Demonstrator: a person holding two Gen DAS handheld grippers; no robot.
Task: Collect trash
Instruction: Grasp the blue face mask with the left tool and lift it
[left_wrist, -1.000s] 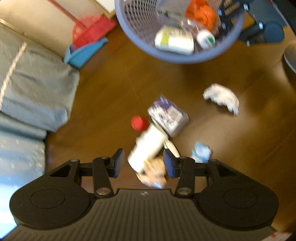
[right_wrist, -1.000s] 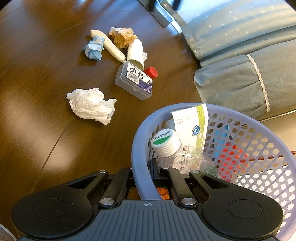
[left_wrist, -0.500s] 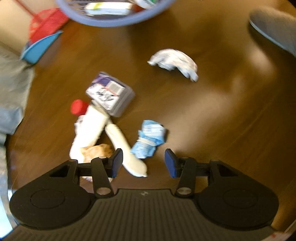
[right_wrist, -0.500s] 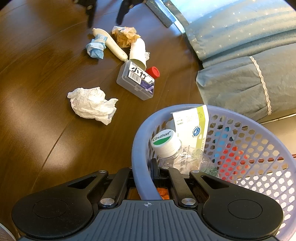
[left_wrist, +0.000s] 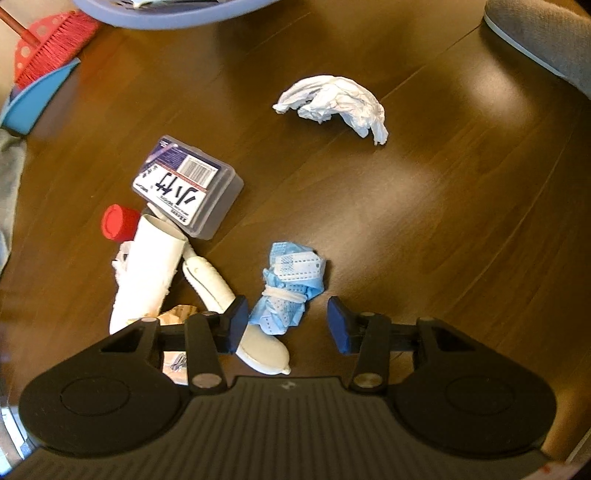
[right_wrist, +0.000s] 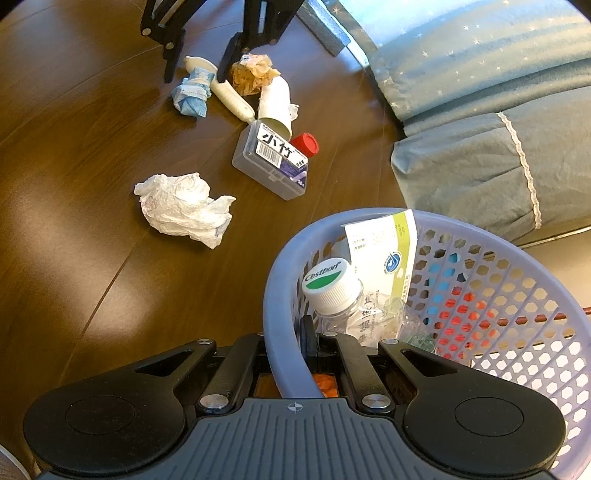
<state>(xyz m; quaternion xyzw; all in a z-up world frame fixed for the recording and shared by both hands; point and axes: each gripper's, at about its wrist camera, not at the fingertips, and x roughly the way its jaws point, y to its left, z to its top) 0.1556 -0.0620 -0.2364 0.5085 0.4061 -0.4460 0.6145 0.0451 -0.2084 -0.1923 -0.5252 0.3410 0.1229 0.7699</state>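
Observation:
My left gripper (left_wrist: 288, 325) is open and low over the wooden floor, straddling a crumpled blue face mask (left_wrist: 290, 282) whose near end lies between the fingers. A cream tube (left_wrist: 229, 306) passes under the left finger. Beside it lie a white paper cup (left_wrist: 147, 273), a red cap (left_wrist: 118, 222), a clear plastic box (left_wrist: 188, 184), a brown wrapper (left_wrist: 181, 314) and a white crumpled tissue (left_wrist: 332, 101). My right gripper (right_wrist: 291, 354) is shut on the rim of the lavender basket (right_wrist: 280, 295), which holds a bottle (right_wrist: 332, 288) and a carton (right_wrist: 384, 251). The left gripper (right_wrist: 194, 62) also shows over the mask (right_wrist: 192, 94).
A red broom head (left_wrist: 55, 48) and blue dustpan (left_wrist: 33, 103) lie at the far left. Grey-blue bedding (right_wrist: 480, 110) borders the floor on the right of the right wrist view. A grey slipper (left_wrist: 543, 40) sits at the upper right of the left wrist view.
My left gripper has swung away from the basket and the cup and come down over the blue mask. The right gripper and the basket have barely moved.

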